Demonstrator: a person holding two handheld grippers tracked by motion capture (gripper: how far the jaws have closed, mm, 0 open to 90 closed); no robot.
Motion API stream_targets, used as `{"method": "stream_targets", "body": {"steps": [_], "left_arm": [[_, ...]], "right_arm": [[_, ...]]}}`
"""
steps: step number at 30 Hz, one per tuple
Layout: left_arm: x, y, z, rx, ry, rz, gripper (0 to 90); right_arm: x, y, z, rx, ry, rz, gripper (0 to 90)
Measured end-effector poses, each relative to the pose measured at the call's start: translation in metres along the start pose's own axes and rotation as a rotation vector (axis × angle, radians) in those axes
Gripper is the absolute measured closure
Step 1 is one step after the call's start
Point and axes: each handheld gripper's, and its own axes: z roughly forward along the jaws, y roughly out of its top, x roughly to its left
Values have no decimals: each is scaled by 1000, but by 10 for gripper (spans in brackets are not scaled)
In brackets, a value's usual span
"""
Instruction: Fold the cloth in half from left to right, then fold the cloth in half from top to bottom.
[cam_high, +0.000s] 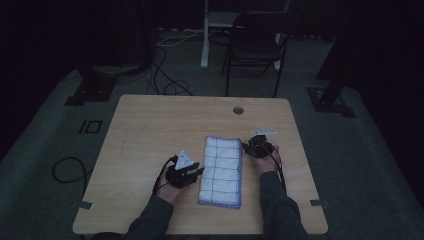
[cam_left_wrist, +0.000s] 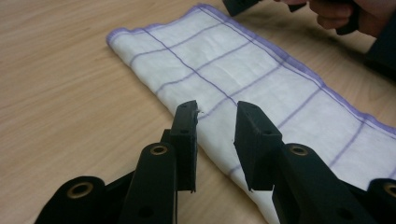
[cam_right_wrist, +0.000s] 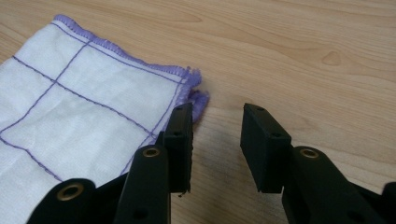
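Note:
A folded white cloth (cam_high: 221, 170) with purple grid lines and a purple hem lies lengthwise on the wooden table (cam_high: 150, 130), between my two hands. My left gripper (cam_high: 200, 172) sits at the cloth's left edge. In the left gripper view its jaws (cam_left_wrist: 216, 116) stand open just above the cloth (cam_left_wrist: 233, 70) with nothing pinched. My right gripper (cam_high: 248, 146) is at the cloth's far right corner. In the right gripper view it (cam_right_wrist: 217, 121) is open over bare wood, its left jaw beside the cloth's (cam_right_wrist: 70, 107) frayed corner.
A round cable hole (cam_high: 238, 110) sits near the table's far edge. Beyond the table stand a black chair (cam_high: 255, 45) and a white post, with cables (cam_high: 165, 75) on the floor. The person's right hand (cam_left_wrist: 336, 14) shows at the top of the left gripper view.

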Motion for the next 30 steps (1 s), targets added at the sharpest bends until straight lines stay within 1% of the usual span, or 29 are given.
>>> {"method": "stream_targets", "body": {"steps": [6,8,12,15,20,25,30], "left_arm": [[5,4,4,-14,10,-16,699],[7,5,5,-23,9,-30,699],[9,9,8,-19,12,-22,699],[13,12,10,-21,16,-30,699],[19,15,13,-21,28,-40,698],[25,19,18,-16,36,-45,691],[29,23,23,-15,40,-44,683]], "right_arm": [[-1,-1,1,9,5,3,648],[-1,-1,2,12,7,2,649],[-1,-3,3,20,11,-2,648],[-1,-4,3,24,10,4,648],[-1,-1,-1,2,12,3,648],[-2,1,-2,-2,9,6,643],[0,1,-3,-5,12,2,626]]}}
